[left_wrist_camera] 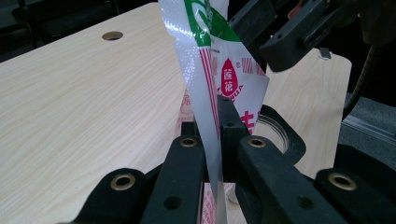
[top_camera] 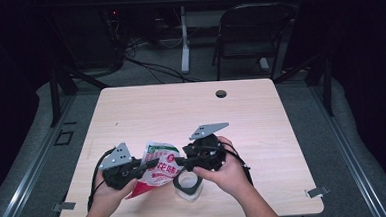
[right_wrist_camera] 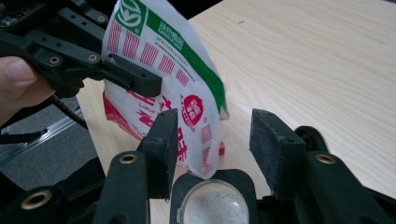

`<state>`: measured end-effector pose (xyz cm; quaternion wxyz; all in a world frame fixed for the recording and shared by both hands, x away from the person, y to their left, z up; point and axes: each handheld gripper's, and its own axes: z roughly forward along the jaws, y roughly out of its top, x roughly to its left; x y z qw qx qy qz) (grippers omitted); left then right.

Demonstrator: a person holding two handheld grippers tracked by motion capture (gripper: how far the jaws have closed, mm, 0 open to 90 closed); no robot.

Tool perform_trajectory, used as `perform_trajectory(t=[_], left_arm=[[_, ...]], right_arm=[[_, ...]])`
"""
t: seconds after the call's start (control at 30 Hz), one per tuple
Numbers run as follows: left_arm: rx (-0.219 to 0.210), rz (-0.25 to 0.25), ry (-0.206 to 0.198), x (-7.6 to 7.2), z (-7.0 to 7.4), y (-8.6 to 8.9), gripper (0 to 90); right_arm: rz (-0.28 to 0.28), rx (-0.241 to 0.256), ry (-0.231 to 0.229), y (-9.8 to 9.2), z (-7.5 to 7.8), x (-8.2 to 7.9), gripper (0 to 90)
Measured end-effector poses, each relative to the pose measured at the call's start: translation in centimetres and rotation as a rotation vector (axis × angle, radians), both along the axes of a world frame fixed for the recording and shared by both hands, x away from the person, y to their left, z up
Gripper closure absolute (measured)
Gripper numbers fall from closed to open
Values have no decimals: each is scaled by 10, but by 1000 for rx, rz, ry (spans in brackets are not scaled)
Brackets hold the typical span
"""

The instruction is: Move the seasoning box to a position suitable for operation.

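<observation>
In the high view, the left hand-held gripper is pinching a seasoning packet above the counter, beside a jar. In the left gripper view, its jaws are clamping the packet's edge. In the right gripper view, the right hand-held gripper is standing wide apart over the jar.

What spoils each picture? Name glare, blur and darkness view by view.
High view: the table is lit, the room around it nearly black. Left gripper view: glare streaks the bag's silvery edge, and the left hand-held gripper is soft up close. Right gripper view: the jar at the bottom is blurred, while the bag's print stays readable.
</observation>
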<state>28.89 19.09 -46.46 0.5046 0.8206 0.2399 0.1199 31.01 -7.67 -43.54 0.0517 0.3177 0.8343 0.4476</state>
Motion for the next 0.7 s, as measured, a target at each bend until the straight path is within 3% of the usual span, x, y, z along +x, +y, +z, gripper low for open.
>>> perform_trajectory(t=[0.3,0.7], left_arm=[[1,-17,7,0,0,1,900],[-6,-19,14,0,0,1,900]], right_arm=[[42,-10,47,17,-8,9,519],[96,-73,101,32,-16,13,576]])
